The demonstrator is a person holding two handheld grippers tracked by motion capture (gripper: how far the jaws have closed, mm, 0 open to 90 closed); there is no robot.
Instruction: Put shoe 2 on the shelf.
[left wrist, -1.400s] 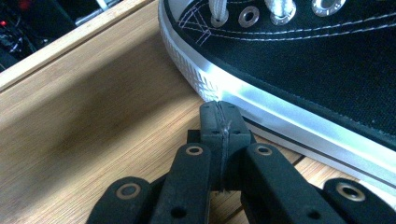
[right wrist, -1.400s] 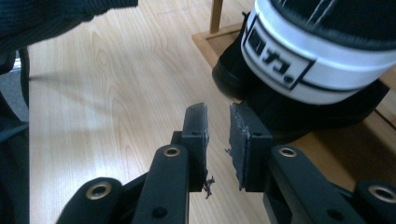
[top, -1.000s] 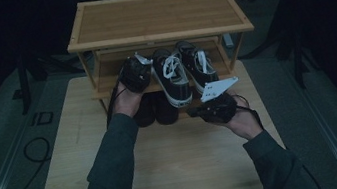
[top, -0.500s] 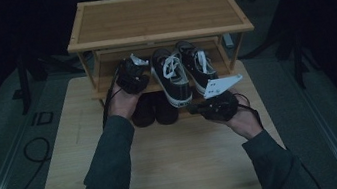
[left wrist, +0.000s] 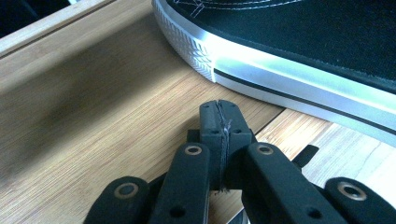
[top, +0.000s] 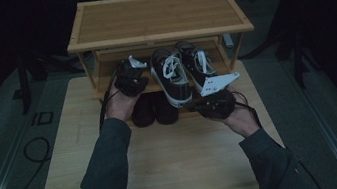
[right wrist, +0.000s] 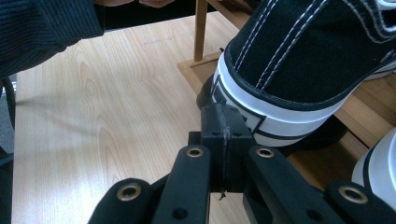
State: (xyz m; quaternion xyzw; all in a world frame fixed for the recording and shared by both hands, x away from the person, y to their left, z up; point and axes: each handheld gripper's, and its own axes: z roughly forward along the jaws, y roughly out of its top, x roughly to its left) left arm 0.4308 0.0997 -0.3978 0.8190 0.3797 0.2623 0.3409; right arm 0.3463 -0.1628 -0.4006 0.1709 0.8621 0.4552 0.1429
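As before, both tools beside sneakers [top: 170, 76].

A bamboo shoe rack [top: 157, 17] stands at the far edge of a light wooden board [top: 168, 170]. Around the board lies grey-green matting [top: 0, 165]. A black cable [top: 30, 160] loops on the matting left of the board. Beyond the rack, the room is dark.
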